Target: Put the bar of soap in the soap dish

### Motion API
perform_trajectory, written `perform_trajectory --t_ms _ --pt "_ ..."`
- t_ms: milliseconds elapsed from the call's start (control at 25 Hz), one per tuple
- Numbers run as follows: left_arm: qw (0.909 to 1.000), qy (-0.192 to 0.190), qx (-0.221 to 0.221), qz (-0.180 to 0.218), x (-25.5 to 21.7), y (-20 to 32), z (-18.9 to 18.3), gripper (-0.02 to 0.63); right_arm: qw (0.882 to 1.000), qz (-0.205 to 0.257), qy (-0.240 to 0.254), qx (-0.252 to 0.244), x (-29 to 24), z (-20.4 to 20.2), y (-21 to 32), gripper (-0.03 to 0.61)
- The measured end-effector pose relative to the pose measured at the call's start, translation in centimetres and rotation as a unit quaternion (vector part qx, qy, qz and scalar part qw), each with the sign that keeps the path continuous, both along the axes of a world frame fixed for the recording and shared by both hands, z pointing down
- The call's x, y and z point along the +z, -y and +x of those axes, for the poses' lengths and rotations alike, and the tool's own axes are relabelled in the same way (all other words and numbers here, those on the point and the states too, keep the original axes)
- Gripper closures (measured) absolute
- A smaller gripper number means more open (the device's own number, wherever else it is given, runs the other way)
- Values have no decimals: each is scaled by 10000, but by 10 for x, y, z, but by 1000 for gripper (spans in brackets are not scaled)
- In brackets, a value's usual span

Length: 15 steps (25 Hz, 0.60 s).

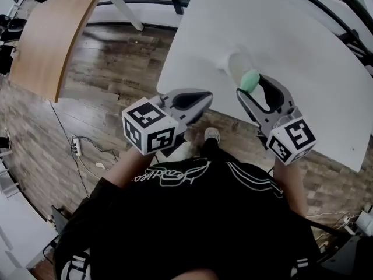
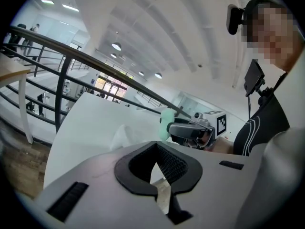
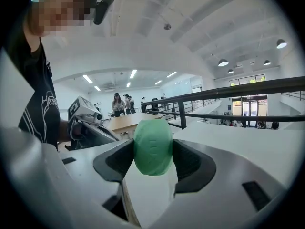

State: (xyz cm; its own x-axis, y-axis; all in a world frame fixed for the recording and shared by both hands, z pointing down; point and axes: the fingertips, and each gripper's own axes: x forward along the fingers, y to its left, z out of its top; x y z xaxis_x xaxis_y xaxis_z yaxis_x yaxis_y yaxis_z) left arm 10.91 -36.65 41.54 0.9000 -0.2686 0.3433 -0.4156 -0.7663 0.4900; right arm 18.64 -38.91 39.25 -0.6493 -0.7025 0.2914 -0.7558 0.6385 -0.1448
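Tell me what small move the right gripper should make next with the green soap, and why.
Probably ease the right gripper forward and slightly left until the soap sits over the soap dish. Its jaws are shut on the soap, which the head view shows just short of the dish on the white table. The left gripper is shut, empty.

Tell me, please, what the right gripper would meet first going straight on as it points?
Probably the pale translucent soap dish on the white table, just beyond the green oval soap bar held by the right gripper; depth unclear.
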Motion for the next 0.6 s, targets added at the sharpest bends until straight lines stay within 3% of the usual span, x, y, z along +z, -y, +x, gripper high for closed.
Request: perform_trajectory --t_ms 600 --pt "9996 43 -197 -181 19 21 -11 606 9967 -155 -775 170 50 10 53 370"
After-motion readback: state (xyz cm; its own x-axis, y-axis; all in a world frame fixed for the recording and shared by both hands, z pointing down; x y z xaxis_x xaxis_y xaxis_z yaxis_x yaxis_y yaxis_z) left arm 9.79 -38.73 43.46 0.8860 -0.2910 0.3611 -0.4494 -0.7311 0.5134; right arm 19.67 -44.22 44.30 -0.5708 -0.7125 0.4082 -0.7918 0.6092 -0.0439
